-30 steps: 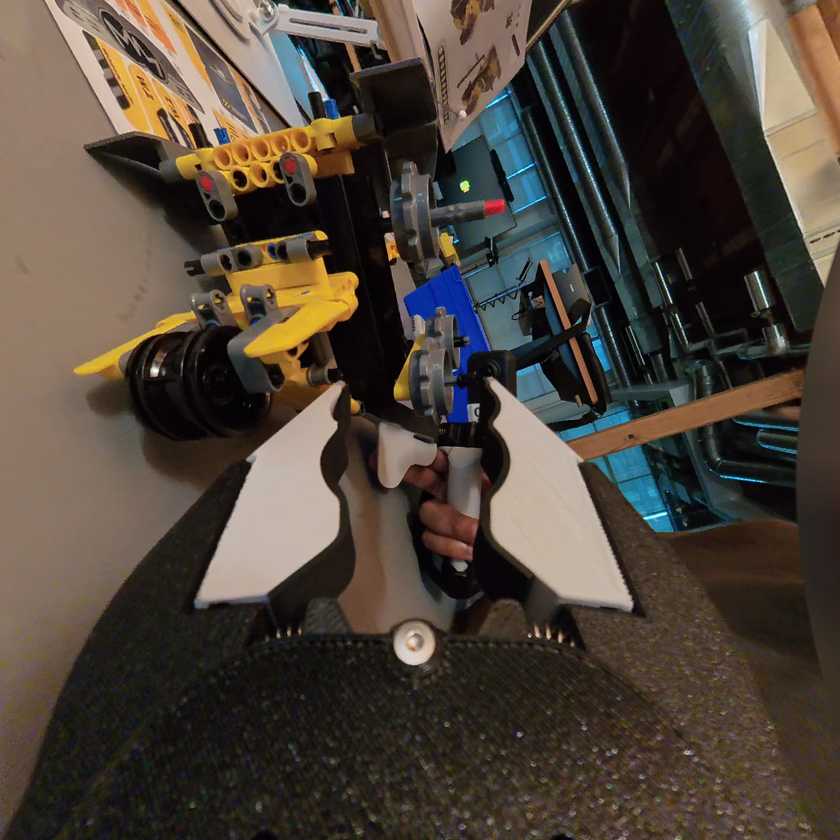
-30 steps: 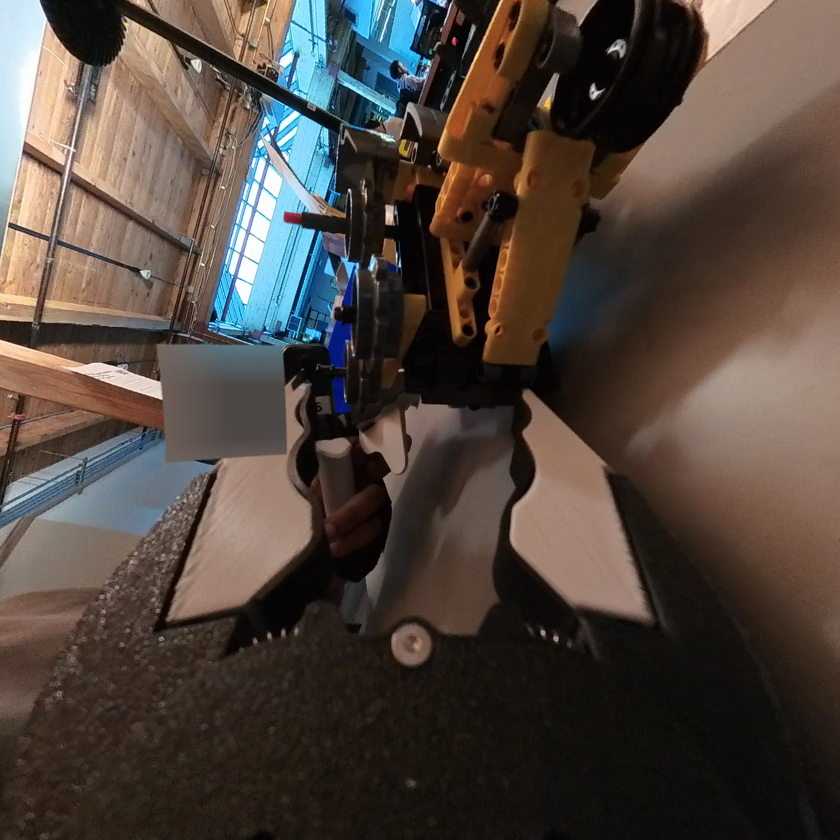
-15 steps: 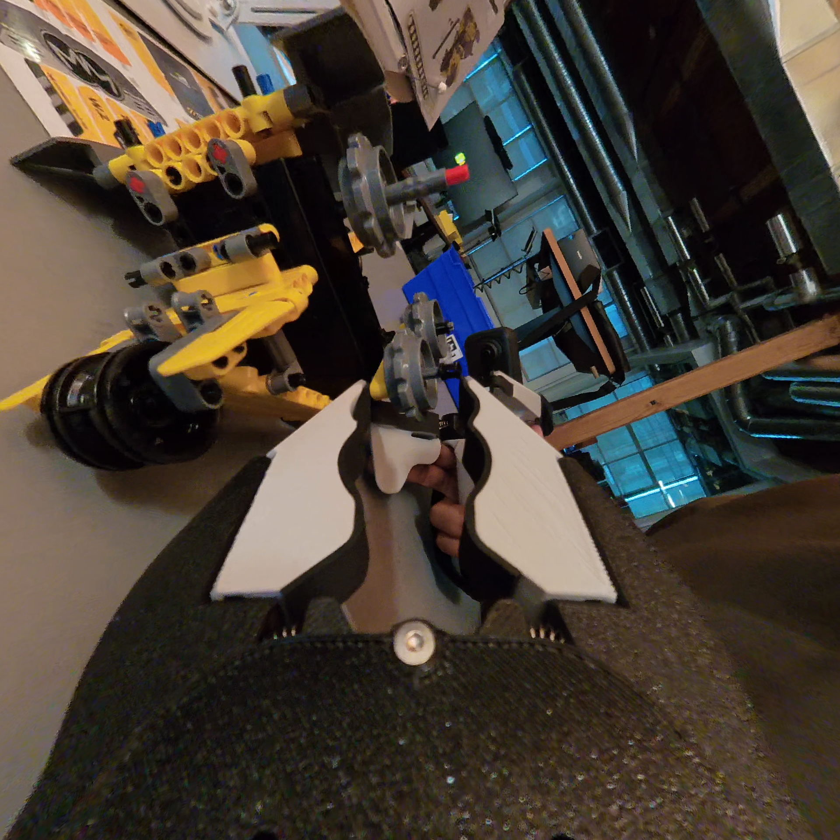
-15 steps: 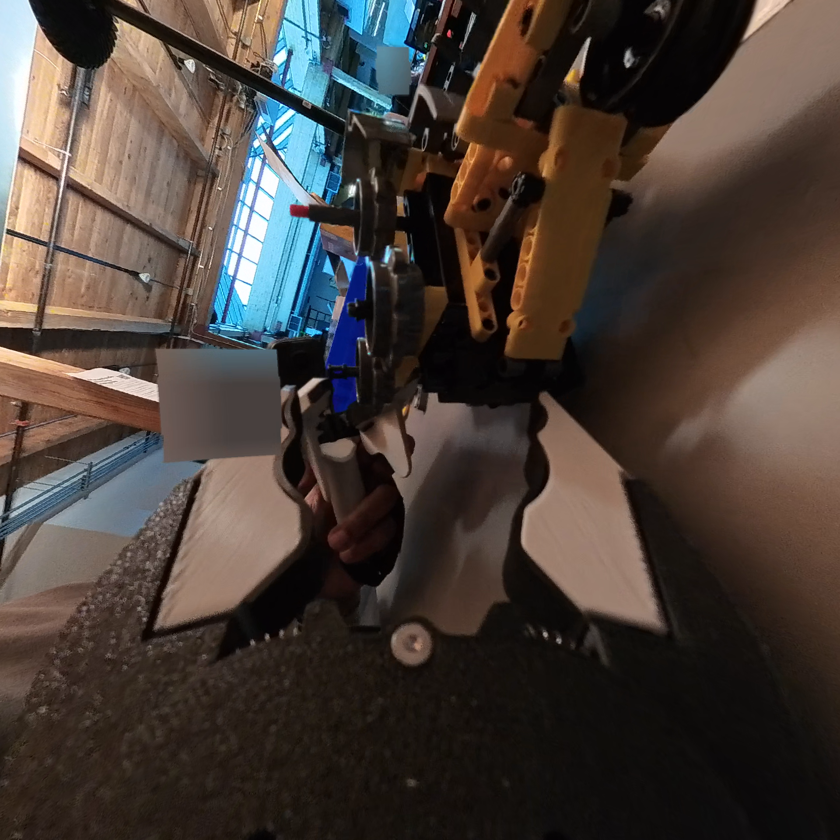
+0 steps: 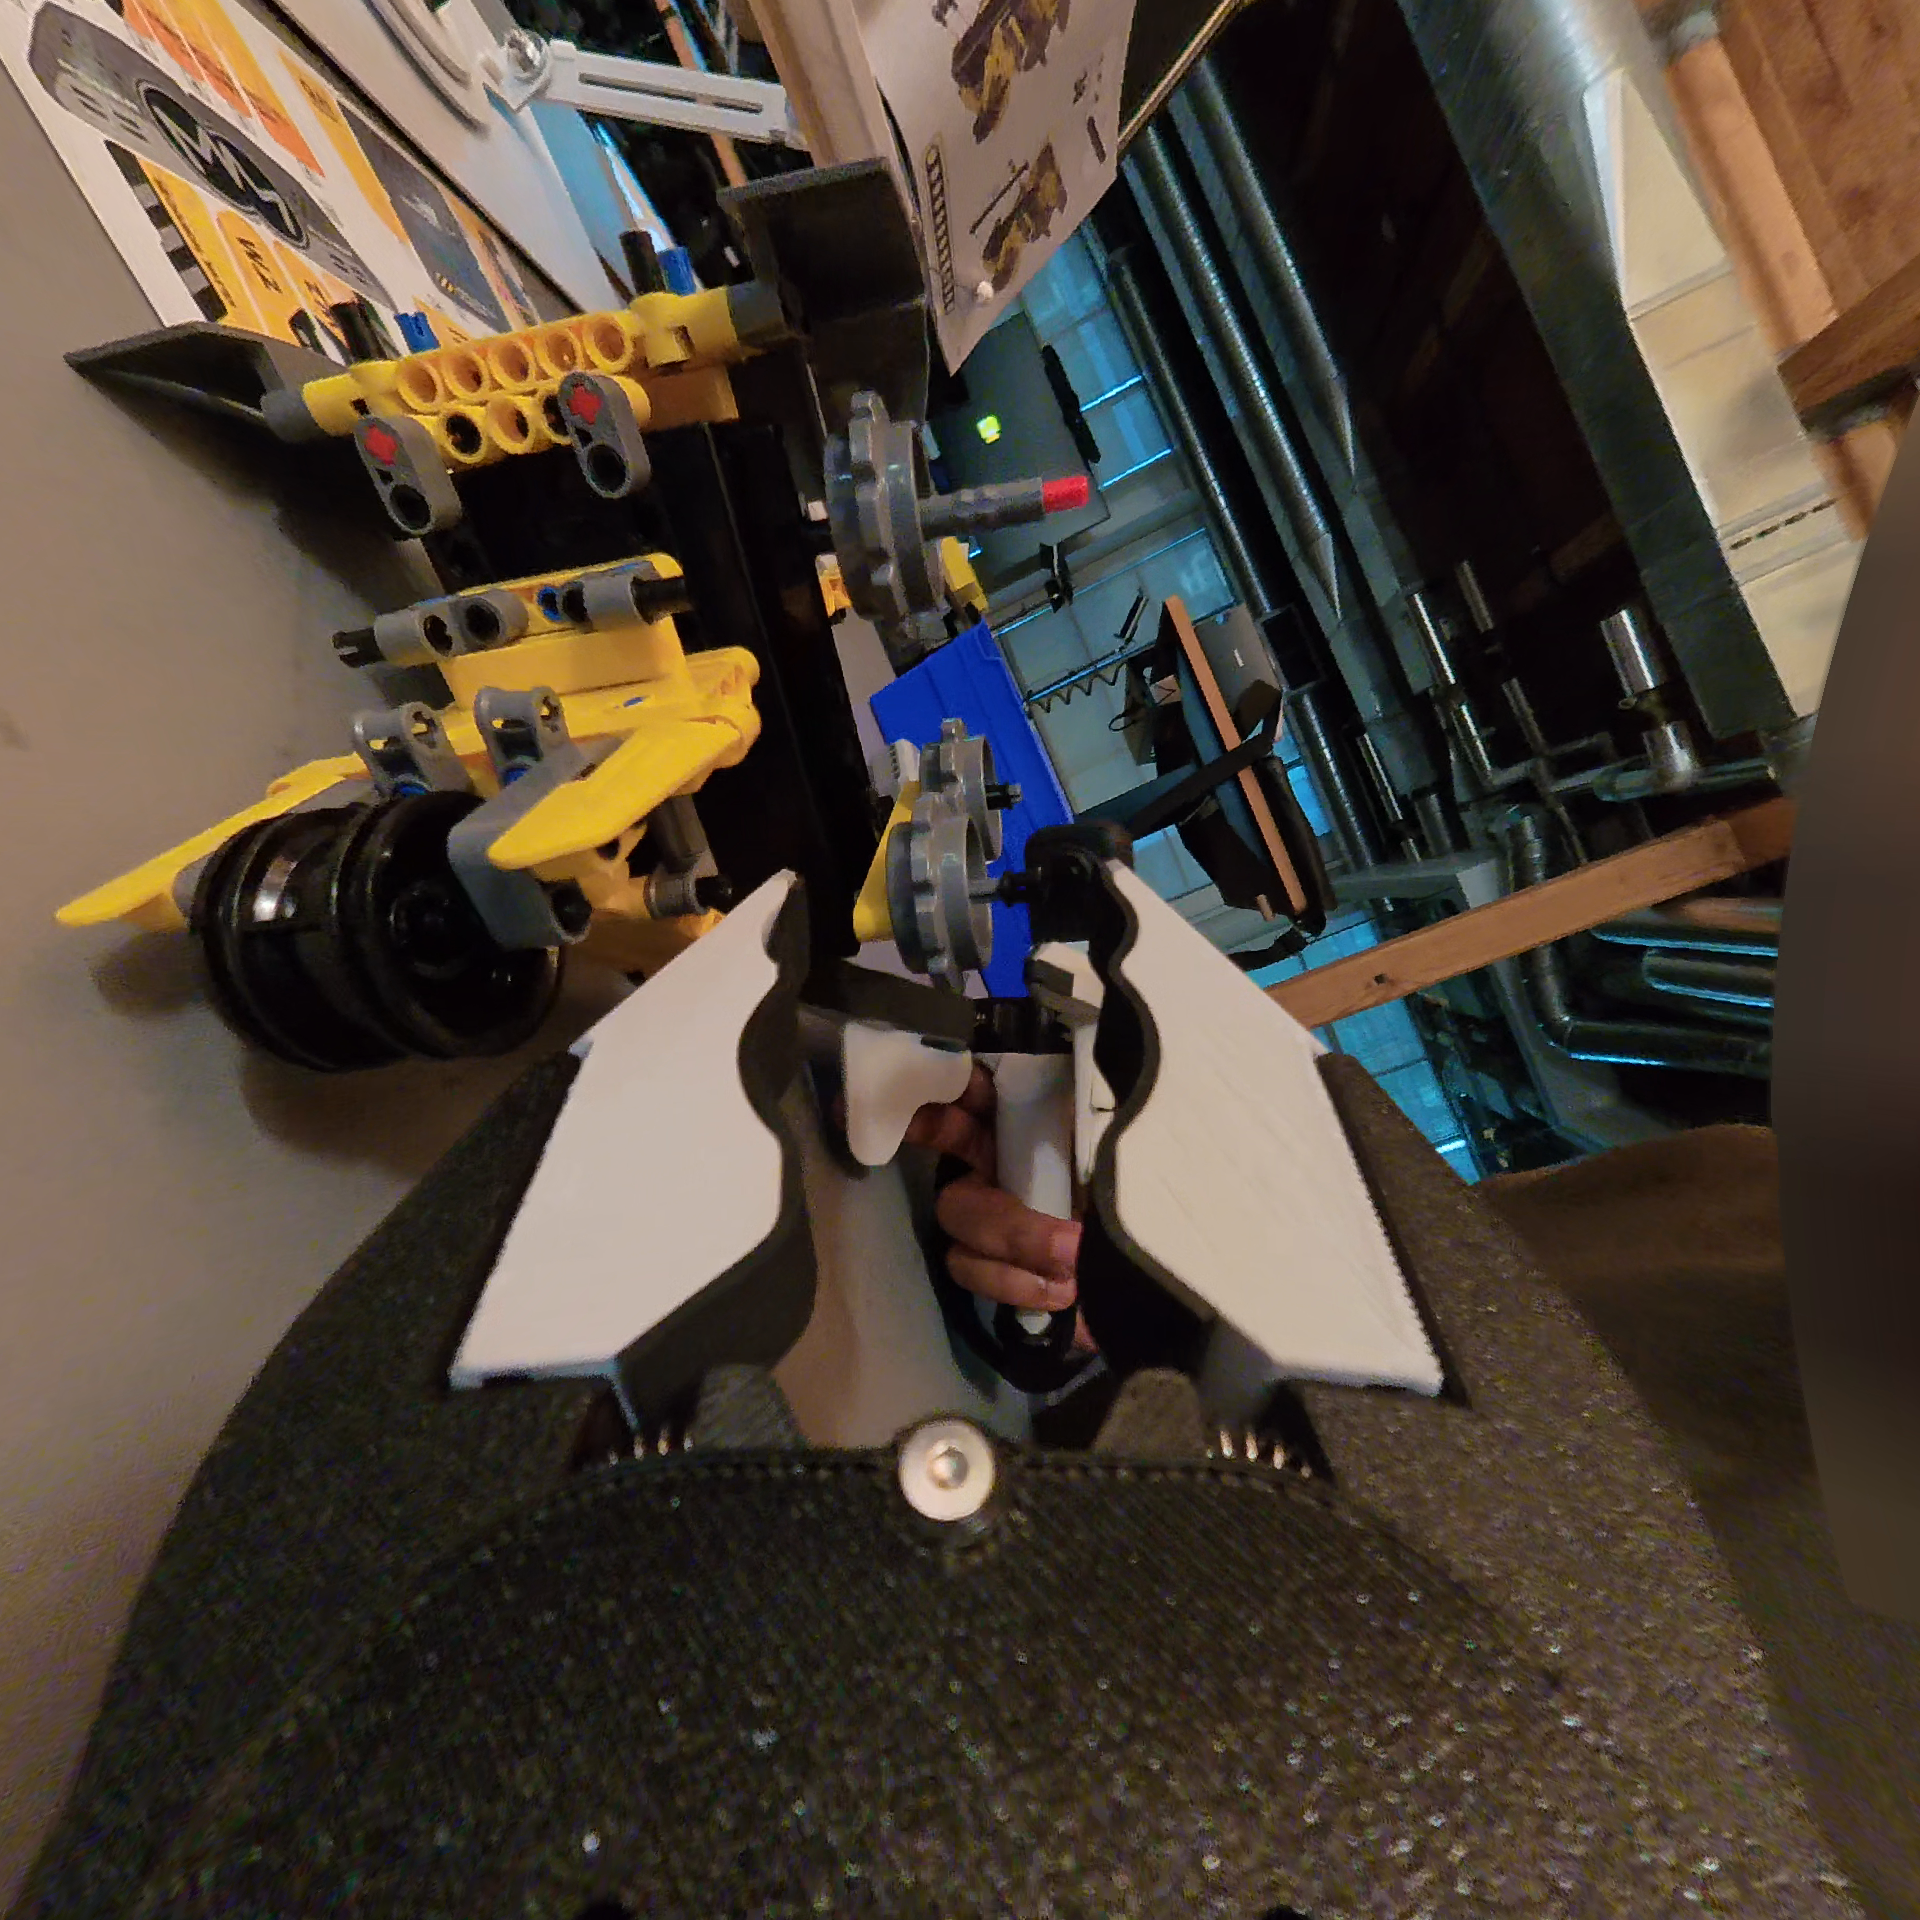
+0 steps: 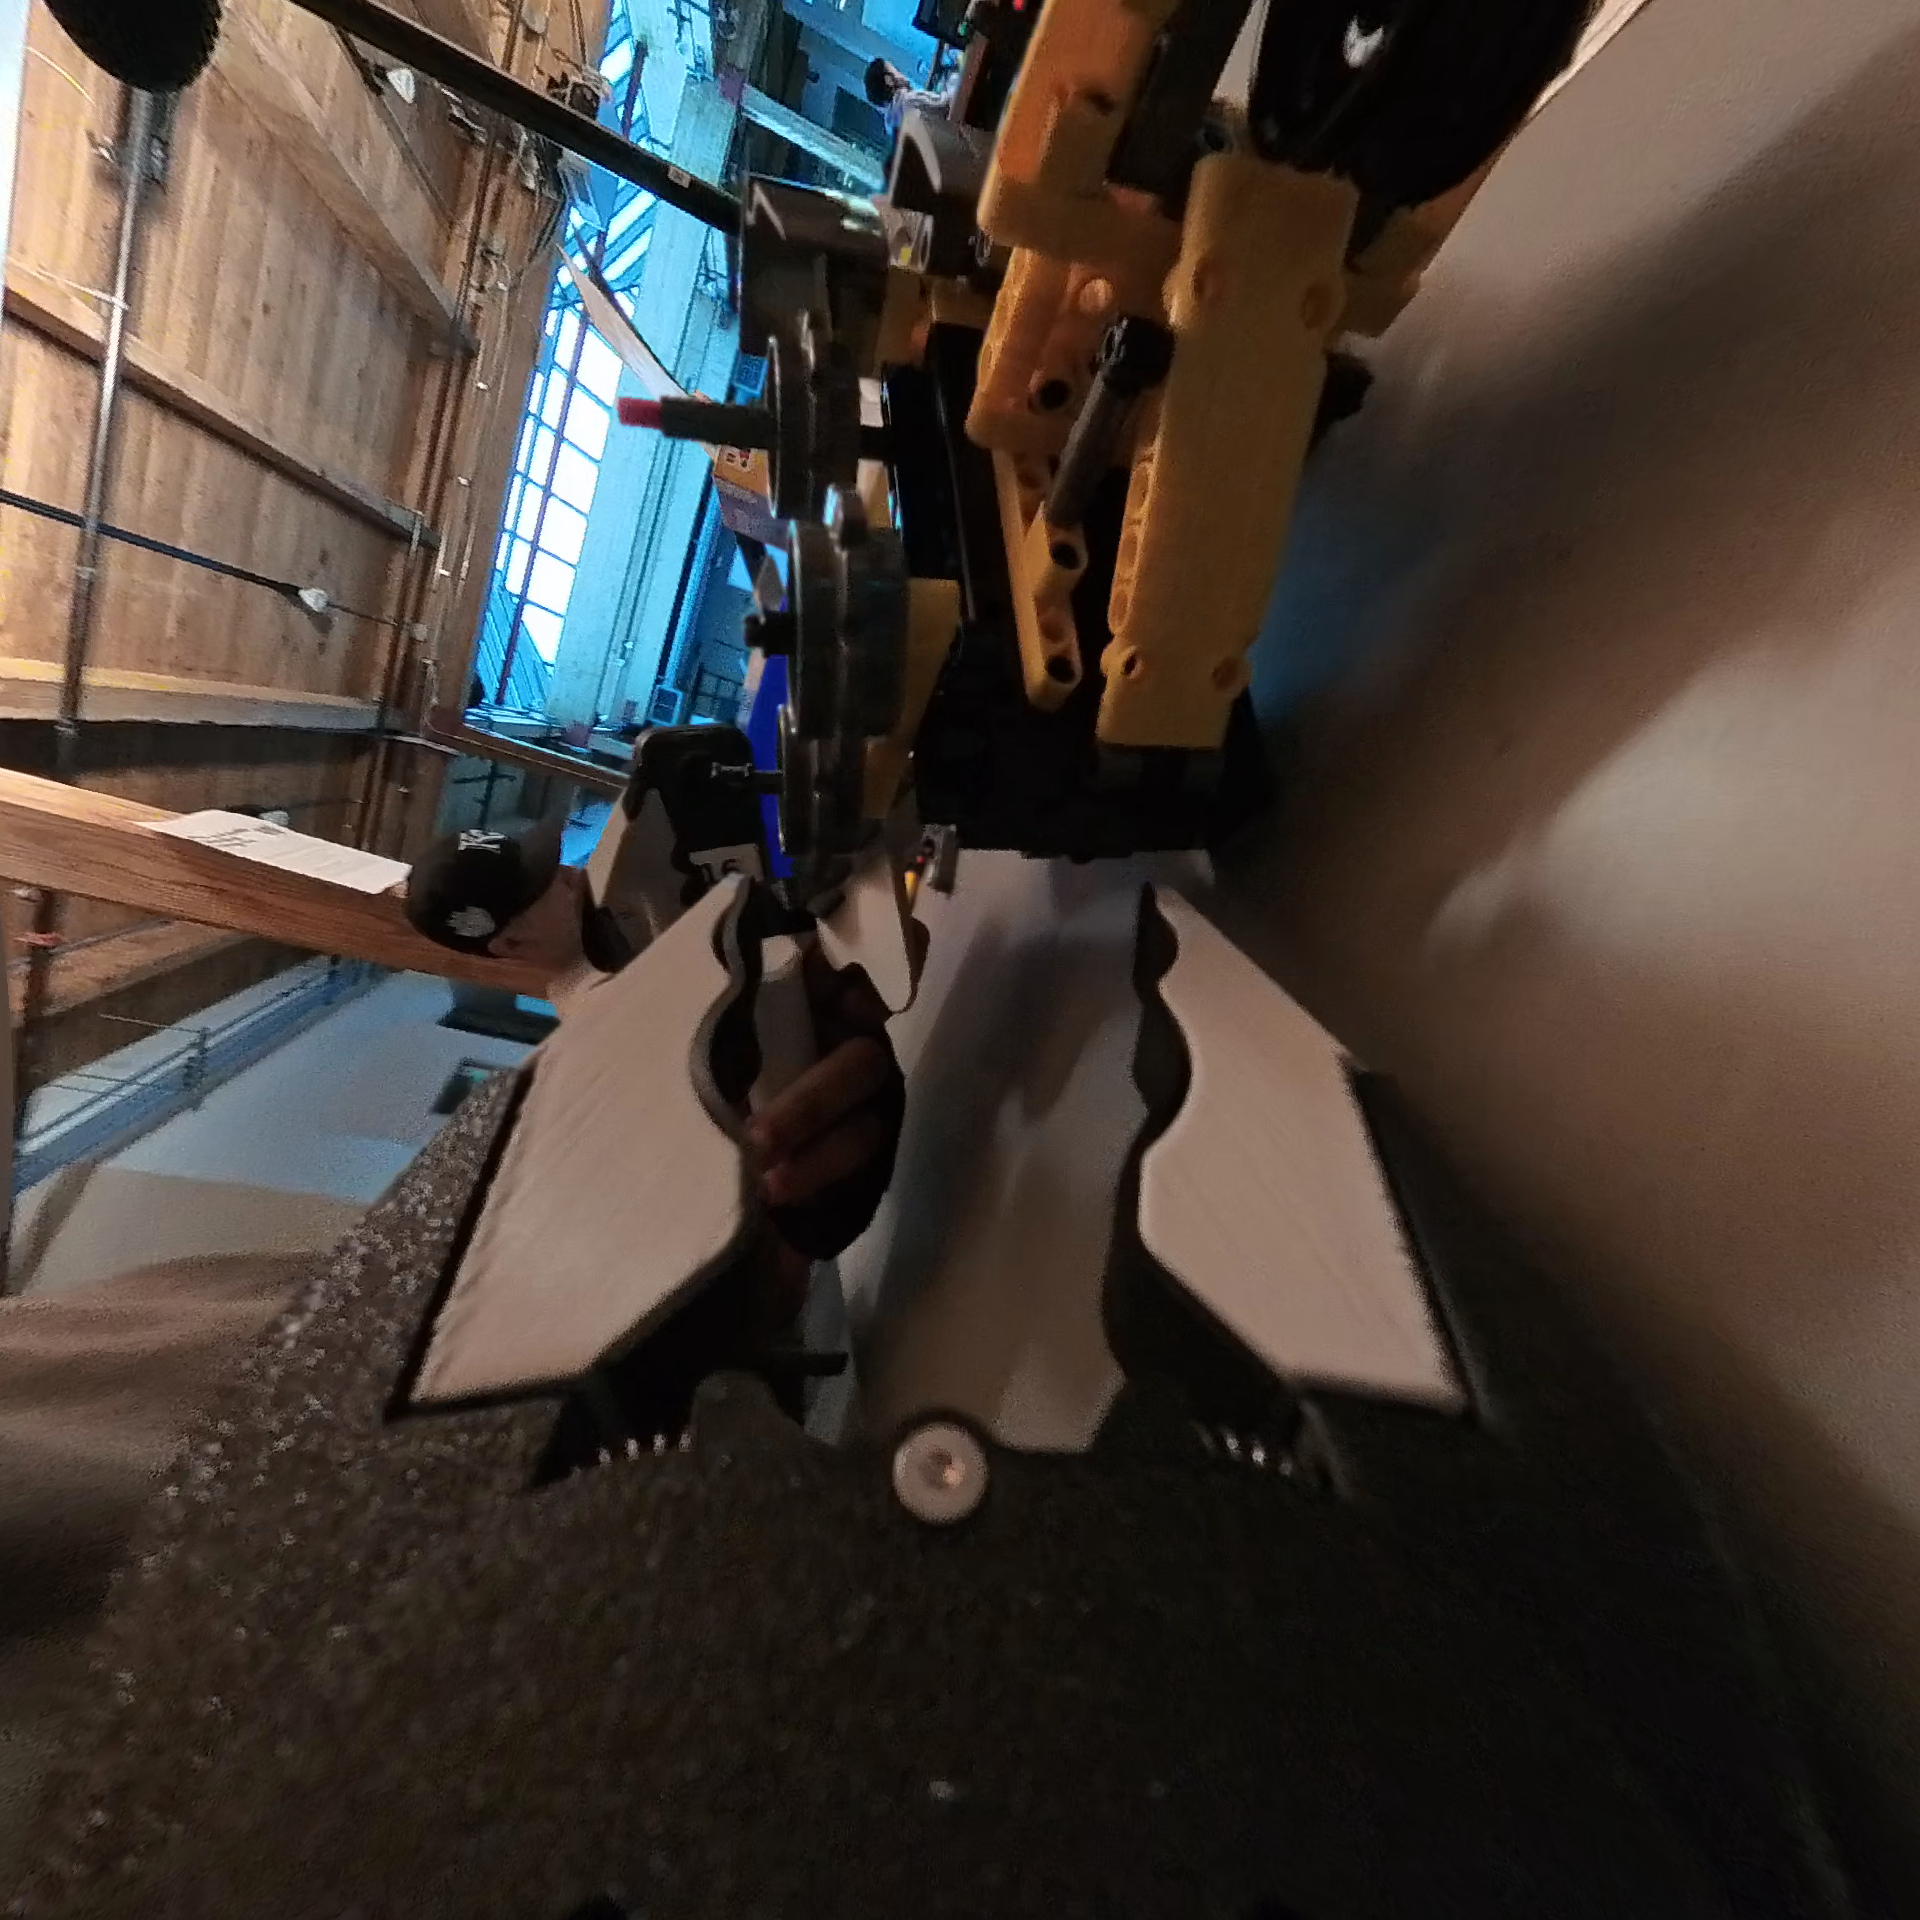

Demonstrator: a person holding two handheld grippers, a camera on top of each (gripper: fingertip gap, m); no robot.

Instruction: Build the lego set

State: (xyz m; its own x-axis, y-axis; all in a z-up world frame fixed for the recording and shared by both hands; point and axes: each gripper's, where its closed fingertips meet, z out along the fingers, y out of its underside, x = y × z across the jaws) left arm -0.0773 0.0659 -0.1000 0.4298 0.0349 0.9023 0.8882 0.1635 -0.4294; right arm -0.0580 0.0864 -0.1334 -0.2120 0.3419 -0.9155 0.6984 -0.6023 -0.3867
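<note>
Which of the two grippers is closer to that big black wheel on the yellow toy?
Hard to tell. The left gripper is open beside the black wheel; the right gripper is open at the model's opposite end, wheel farther up.

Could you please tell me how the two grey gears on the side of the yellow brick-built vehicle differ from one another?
The upper grey gear carries a long grey axle with a red tip sticking out; the lower grey gear shows only a short black pin. The upper gear stands clear of both tools, while the lower gear sits just ahead of the open left tool. Both are grey, toothed, and mounted on the same black side of the vehicle.
</note>
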